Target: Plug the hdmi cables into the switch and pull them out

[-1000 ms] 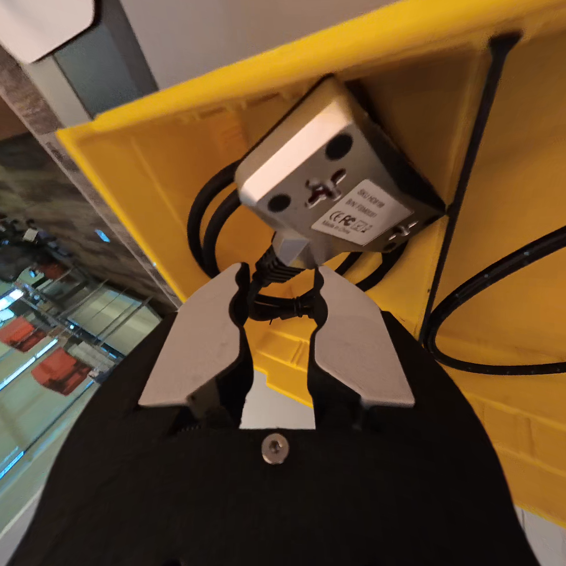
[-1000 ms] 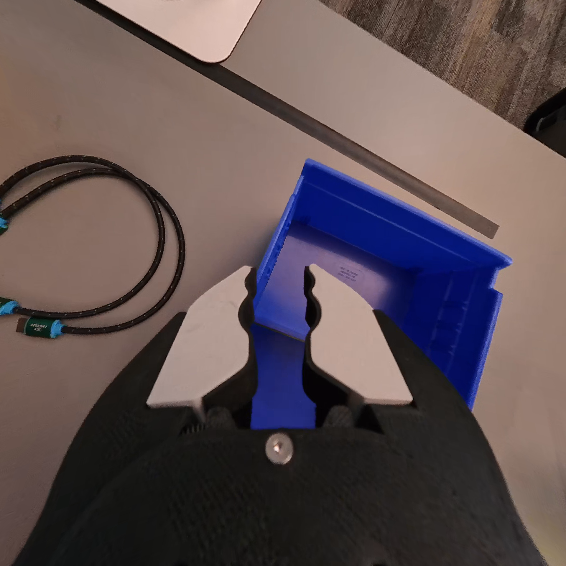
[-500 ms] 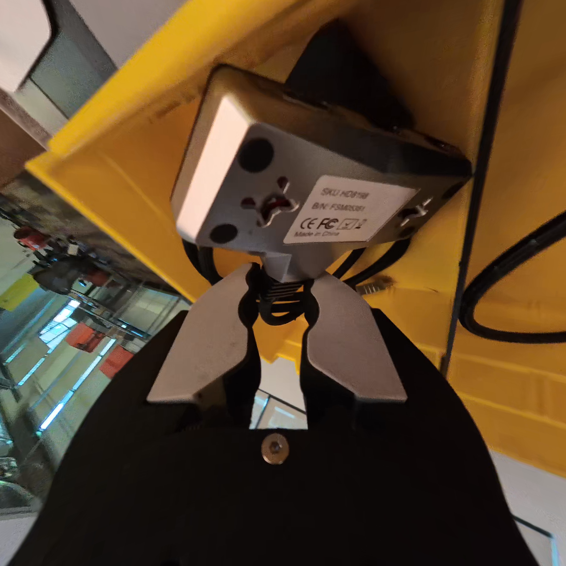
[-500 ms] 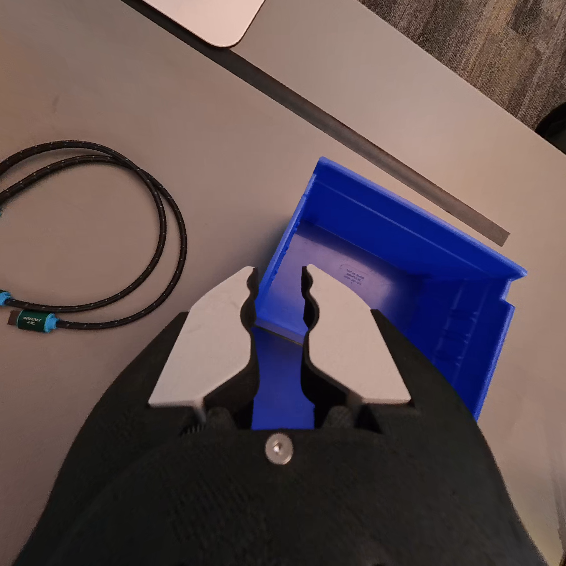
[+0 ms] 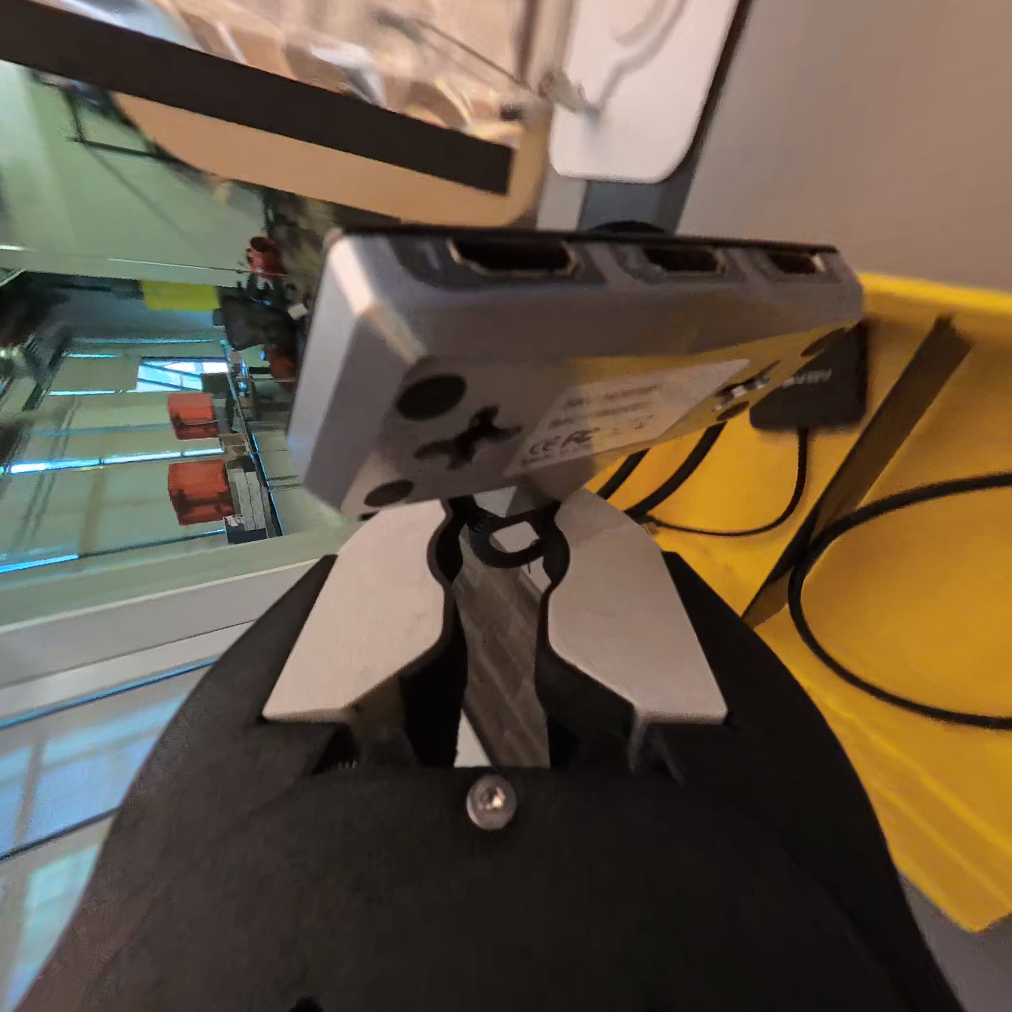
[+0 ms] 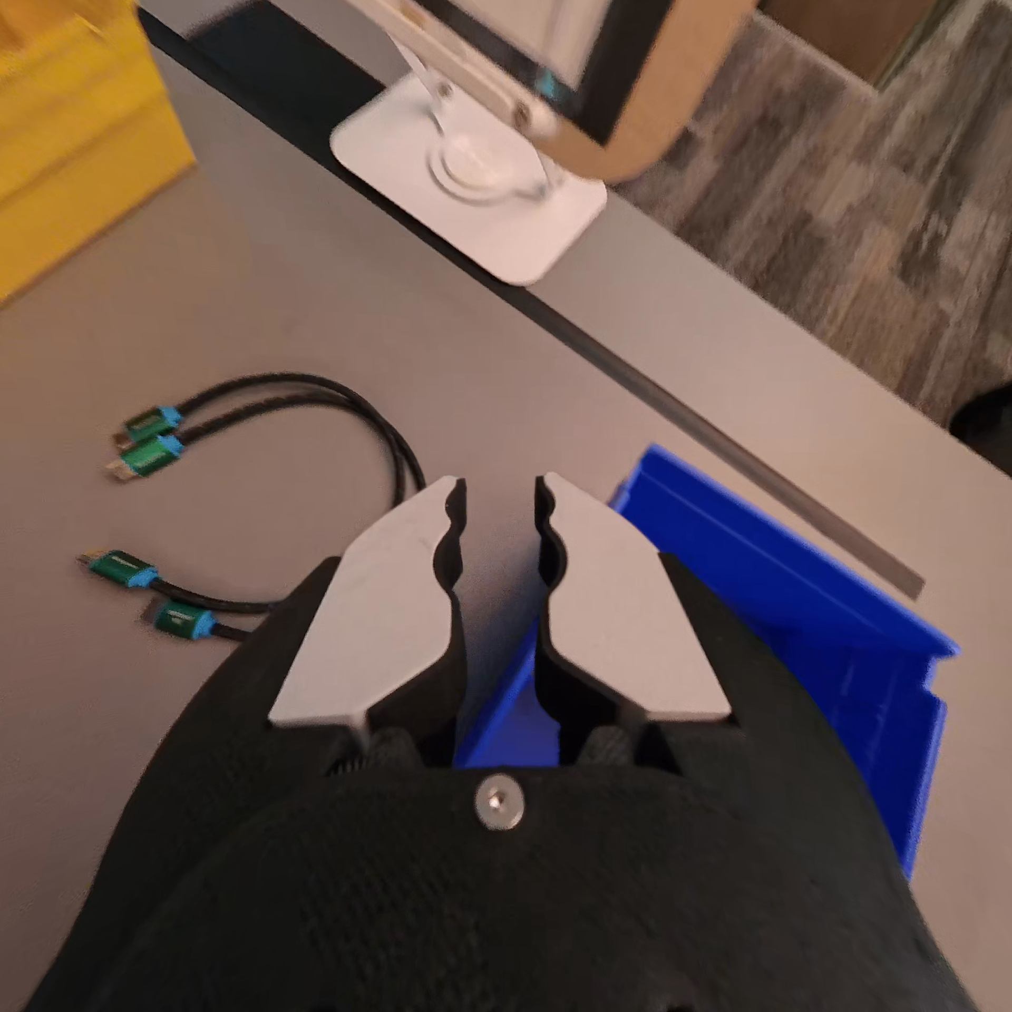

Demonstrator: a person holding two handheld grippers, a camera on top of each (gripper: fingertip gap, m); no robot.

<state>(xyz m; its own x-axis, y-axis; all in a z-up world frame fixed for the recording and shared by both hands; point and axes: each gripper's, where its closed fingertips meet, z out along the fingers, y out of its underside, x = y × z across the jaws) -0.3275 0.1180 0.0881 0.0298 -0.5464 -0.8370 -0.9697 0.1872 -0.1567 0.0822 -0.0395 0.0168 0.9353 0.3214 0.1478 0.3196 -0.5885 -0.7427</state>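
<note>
My left gripper [image 5: 498,515] is shut on the black cable stub [image 5: 512,547] that comes out of the silver-grey HDMI switch [image 5: 547,372]. The switch hangs in the air above the fingertips, underside toward the camera, with its row of empty ports [image 5: 515,262] along the top edge. My right gripper [image 6: 499,487] is open and empty above the grey table [image 6: 274,328]. Black braided HDMI cables [image 6: 378,427] with green and blue plugs [image 6: 148,438] lie on the table to its left. Two more plugs [image 6: 180,619] lie nearer the camera.
A yellow bin [image 5: 903,575] at the right holds thin black cables [image 5: 821,630] and a small black adapter [image 5: 810,383]; it also shows in the right wrist view [image 6: 71,137]. An empty blue bin [image 6: 794,602] lies right of my right gripper. A white monitor stand [image 6: 471,191] stands behind.
My left gripper has lifted the switch up out of the yellow bin and turned it so its ports show. My right gripper has swung left, off the blue bin, toward the cables.
</note>
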